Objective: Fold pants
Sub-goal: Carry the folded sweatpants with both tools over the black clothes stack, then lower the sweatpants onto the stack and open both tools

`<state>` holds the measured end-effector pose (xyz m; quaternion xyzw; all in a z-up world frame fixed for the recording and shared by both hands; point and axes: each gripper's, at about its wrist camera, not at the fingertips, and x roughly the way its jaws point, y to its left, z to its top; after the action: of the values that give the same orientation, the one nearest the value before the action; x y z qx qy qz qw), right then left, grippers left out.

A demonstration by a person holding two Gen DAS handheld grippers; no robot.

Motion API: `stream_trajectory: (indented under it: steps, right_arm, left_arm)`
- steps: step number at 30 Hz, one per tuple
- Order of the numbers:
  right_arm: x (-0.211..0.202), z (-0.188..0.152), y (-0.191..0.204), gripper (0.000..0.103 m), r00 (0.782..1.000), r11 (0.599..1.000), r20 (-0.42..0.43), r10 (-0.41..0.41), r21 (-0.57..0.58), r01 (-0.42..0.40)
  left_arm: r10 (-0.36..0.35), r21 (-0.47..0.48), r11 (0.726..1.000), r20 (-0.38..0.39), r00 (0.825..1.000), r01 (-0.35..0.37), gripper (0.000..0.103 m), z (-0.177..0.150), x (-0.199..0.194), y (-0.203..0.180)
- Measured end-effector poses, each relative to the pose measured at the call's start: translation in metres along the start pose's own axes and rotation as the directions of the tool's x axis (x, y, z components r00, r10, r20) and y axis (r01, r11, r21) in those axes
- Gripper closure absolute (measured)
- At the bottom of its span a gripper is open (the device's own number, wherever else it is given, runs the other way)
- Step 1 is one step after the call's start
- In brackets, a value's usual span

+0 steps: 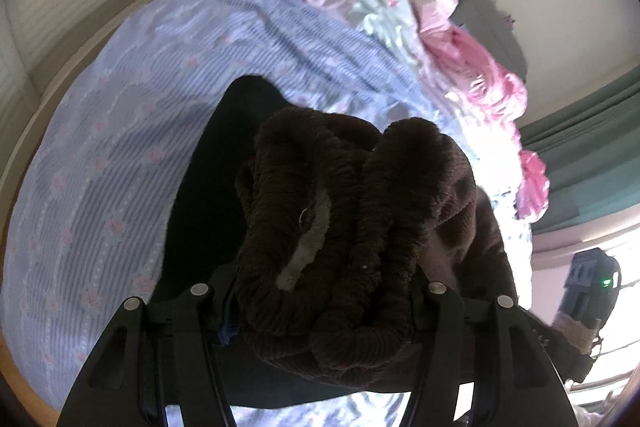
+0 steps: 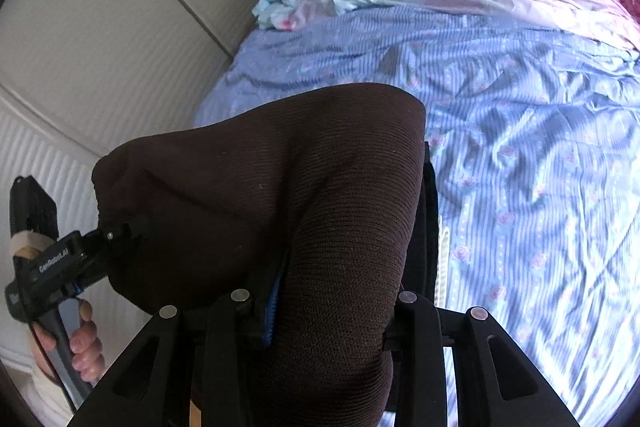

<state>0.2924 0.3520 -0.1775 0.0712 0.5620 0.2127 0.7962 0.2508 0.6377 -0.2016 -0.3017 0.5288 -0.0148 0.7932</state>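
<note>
Brown ribbed pants hang bunched above the bed, clenched in both our left gripper and right gripper. Fingertips seem buried. We should lower evenly toward the near edge, keeping fabric taut.

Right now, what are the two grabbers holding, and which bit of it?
Both hold the brown pants. The left gripper clamps the bunched ribbed waistband; the right gripper pinches a fold of fabric further along the same edge.
</note>
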Motion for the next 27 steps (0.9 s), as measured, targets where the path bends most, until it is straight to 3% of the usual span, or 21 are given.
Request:
stream_trajectory:
  steps: [2,7,9,11,13,17,22,25,27]
  right_arm:
    - [0.010,0.004,0.001,0.069,1.000,1.000,-0.011,-0.020,-0.017,0.020]
    - [0.021,0.008,0.009,0.068,0.998,0.995,-0.013,-0.059,-0.084,0.057]
    - [0.024,0.009,0.009,0.064,0.998,0.995,-0.019,-0.059,-0.081,0.057]
    - [0.023,0.009,0.006,0.053,0.999,0.997,-0.029,-0.045,-0.059,0.044]
    - [0.016,0.007,-0.002,0.047,0.998,0.998,-0.025,-0.059,-0.022,0.058]
    - [-0.007,0.002,-0.013,0.044,0.998,0.998,0.001,-0.063,0.021,0.063]
    - [-0.024,-0.013,-0.004,0.044,0.997,0.997,-0.003,-0.077,-0.032,0.077]
    - [-0.025,-0.021,-0.004,0.044,0.995,0.994,-0.005,-0.096,-0.049,0.096]
    - [-0.022,-0.022,-0.004,0.043,0.994,0.993,-0.022,-0.105,-0.056,0.103]
  left_arm:
    - [0.062,0.043,0.997,-0.022,0.998,-0.061,0.043,-0.001,0.009,0.001]
    - [0.212,0.200,0.957,0.005,0.977,-0.209,0.041,-0.004,0.010,-0.010]
    - [0.249,0.217,0.945,0.011,0.968,-0.246,0.041,-0.005,0.010,-0.010]
    - [0.280,0.226,0.934,0.016,0.960,-0.276,0.038,-0.007,0.006,-0.008]
    - [0.295,0.214,0.932,0.022,0.955,-0.293,0.034,-0.007,0.001,-0.004]
    - [0.323,0.194,0.927,0.024,0.946,-0.321,0.033,-0.011,-0.008,-0.002]
    - [0.351,0.224,0.908,0.057,0.935,-0.355,0.033,-0.016,-0.018,-0.019]
    - [0.393,0.218,0.893,0.044,0.918,-0.393,0.030,-0.014,-0.015,-0.017]
    - [0.381,0.194,0.905,0.026,0.924,-0.379,0.031,-0.013,-0.014,-0.016]
